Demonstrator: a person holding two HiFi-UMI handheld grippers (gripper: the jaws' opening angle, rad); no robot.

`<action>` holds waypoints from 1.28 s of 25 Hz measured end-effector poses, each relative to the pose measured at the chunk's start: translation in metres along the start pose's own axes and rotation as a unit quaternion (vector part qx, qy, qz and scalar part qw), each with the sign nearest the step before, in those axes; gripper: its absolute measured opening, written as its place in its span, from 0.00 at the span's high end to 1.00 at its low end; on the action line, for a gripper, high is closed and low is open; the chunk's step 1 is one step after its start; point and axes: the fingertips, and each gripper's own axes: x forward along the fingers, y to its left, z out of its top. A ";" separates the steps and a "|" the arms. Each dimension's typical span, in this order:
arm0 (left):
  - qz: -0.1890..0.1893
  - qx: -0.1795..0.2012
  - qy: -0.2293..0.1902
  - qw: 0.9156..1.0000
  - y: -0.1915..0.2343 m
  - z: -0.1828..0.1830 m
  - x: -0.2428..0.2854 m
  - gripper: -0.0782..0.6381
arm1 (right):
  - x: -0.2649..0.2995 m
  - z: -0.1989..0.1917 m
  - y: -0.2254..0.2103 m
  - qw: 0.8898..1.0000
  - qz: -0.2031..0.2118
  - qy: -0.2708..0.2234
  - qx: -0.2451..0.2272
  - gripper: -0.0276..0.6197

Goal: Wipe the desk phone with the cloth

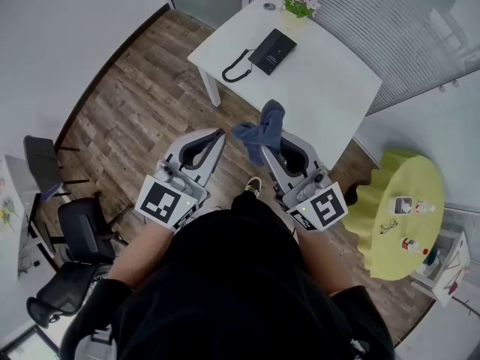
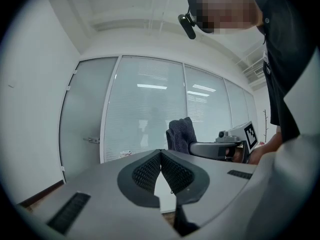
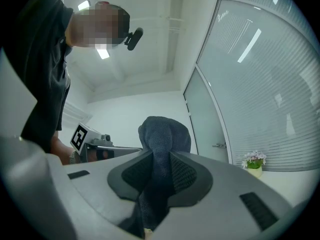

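Note:
A black desk phone point(image 1: 273, 50) with a coiled cord lies on the white desk point(image 1: 330, 88) ahead of me. My right gripper point(image 1: 270, 142) is shut on a dark blue cloth point(image 1: 262, 129), which bunches up above its jaws; the cloth point(image 3: 161, 149) fills the gap between the pads in the right gripper view. My left gripper point(image 1: 218, 136) is held beside it, short of the desk, its jaws closed tip to tip with nothing between them. In the left gripper view the left gripper point(image 2: 161, 153) points up at a glass wall, with the cloth point(image 2: 181, 135) to its right.
A small pot of flowers point(image 1: 298, 2) stands at the desk's far end. A round yellow-green table point(image 1: 401, 208) with small items is at the right. Black office chairs point(image 1: 82, 231) stand at the left on the wood floor. Glass partitions point(image 1: 390, 21) close the far side.

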 end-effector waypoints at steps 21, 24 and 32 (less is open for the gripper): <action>-0.004 -0.005 0.027 1.000 0.040 -0.006 0.132 0.88 | 0.013 -0.015 -0.147 0.999 -0.025 0.019 0.023 0.80; -0.012 -0.010 0.028 1.000 0.059 -0.007 0.141 0.88 | 0.026 -0.018 -0.158 0.999 -0.036 0.023 0.019 0.80; -0.064 -0.008 0.030 0.997 0.138 -0.012 0.181 0.88 | 0.086 -0.034 -0.198 0.994 -0.099 0.046 0.020 0.80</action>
